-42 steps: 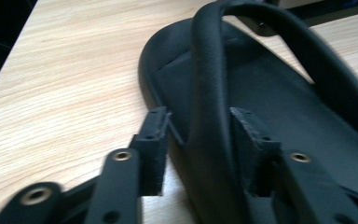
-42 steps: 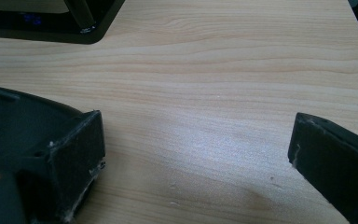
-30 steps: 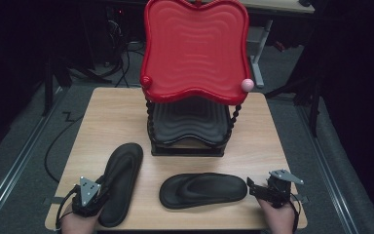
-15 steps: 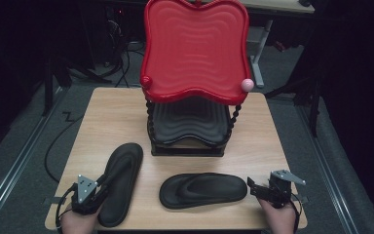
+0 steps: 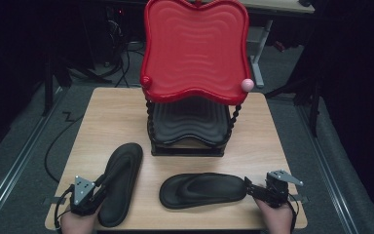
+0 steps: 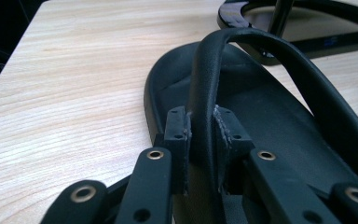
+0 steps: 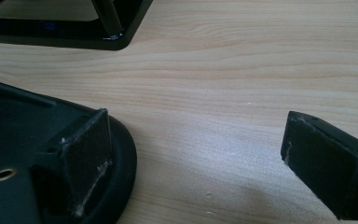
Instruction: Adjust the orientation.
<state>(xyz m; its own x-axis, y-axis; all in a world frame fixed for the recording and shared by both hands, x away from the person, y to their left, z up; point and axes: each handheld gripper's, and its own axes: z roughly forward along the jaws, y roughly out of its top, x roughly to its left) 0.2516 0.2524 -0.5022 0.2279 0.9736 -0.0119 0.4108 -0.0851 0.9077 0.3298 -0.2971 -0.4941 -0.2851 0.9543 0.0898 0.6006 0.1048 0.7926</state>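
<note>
Footwear work at a pale wooden table, seen from above. Found two black rubber flip-flops on the near half of it, well apart from each other. Noted the left black flip-flop lying lengthwise, toe toward the two-tier stand, and the right black flip-flop lying crosswise just in front of the stand.

Pinched the black thong strap of the left flip-flop with the left gripper. Had just been closing those jaws, with the strap between them. Saw, in the left gripper view, both pads of the left gripper pressed against the strap's sides, with the sole flat on the wood below.

Kept the right gripper spread wide at the near end of the right flip-flop, gripping nothing. Saw, in the right gripper view, one jaw of the right gripper over the rounded edge of that sole and the other over bare wood. Could not tell whether the first jaw touched the rubber.

Noted, behind the flip-flops, a glossy red wavy-edged plastic tray raised on black beaded posts above a black tray of the same shape.
</note>
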